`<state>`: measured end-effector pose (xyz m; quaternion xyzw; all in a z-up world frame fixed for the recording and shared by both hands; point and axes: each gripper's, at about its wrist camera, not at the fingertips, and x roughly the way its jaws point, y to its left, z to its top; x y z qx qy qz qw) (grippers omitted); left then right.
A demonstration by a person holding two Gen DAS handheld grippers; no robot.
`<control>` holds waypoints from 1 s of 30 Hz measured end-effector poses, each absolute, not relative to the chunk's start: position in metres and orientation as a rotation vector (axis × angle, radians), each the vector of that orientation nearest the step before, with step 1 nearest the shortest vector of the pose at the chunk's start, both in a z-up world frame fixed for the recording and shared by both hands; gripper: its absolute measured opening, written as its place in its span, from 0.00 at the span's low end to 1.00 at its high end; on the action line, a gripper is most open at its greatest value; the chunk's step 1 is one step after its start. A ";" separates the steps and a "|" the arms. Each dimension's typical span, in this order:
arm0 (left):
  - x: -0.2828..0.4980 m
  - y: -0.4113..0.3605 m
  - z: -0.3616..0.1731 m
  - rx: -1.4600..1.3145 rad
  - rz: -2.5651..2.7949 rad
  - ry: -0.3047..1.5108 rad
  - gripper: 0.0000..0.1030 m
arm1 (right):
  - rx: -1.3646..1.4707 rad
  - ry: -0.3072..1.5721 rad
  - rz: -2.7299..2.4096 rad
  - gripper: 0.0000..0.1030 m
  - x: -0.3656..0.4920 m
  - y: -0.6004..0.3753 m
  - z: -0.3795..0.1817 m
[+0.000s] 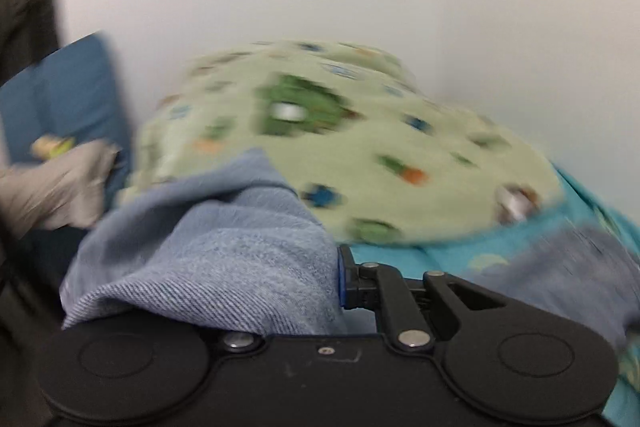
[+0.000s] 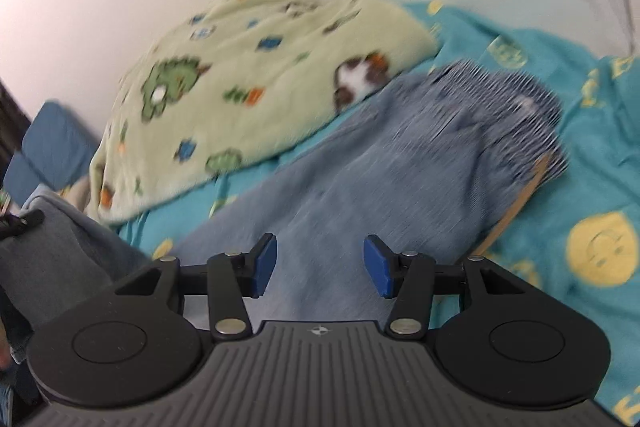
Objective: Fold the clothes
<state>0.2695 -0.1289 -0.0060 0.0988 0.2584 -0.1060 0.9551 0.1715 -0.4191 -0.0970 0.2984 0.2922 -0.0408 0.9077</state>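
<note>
A pair of blue denim jeans [image 2: 380,155] lies spread on the bed, the waist end with a striped lining toward the far right. My right gripper [image 2: 320,267] hovers low over the denim, open, with its blue pads [image 2: 264,267] apart and pressing on nothing. My left gripper [image 1: 334,279] is shut on a bunched fold of the jeans [image 1: 208,259]. The cloth drapes over its left finger and hides it; only the right blue pad shows. This view is blurred by motion.
A pale green fleece blanket [image 1: 340,147] [image 2: 248,87] with animal prints is heaped against the white wall. The teal sheet [image 2: 600,255] has yellow smiley faces. A blue pillow [image 1: 68,95] sits at the left. A blurred grey shape [image 1: 52,187] lies near it.
</note>
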 end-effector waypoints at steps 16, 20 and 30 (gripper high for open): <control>0.204 -0.187 -0.098 0.199 -0.412 0.686 0.34 | 0.657 0.589 -0.039 0.51 0.181 -0.451 -0.111; 0.166 -0.148 -0.065 0.104 -0.427 0.653 0.44 | 0.587 0.519 0.070 0.51 0.180 -0.425 -0.099; 0.132 -0.064 -0.050 -0.022 -0.242 0.625 0.51 | 0.121 0.424 0.411 0.55 0.186 -0.298 -0.104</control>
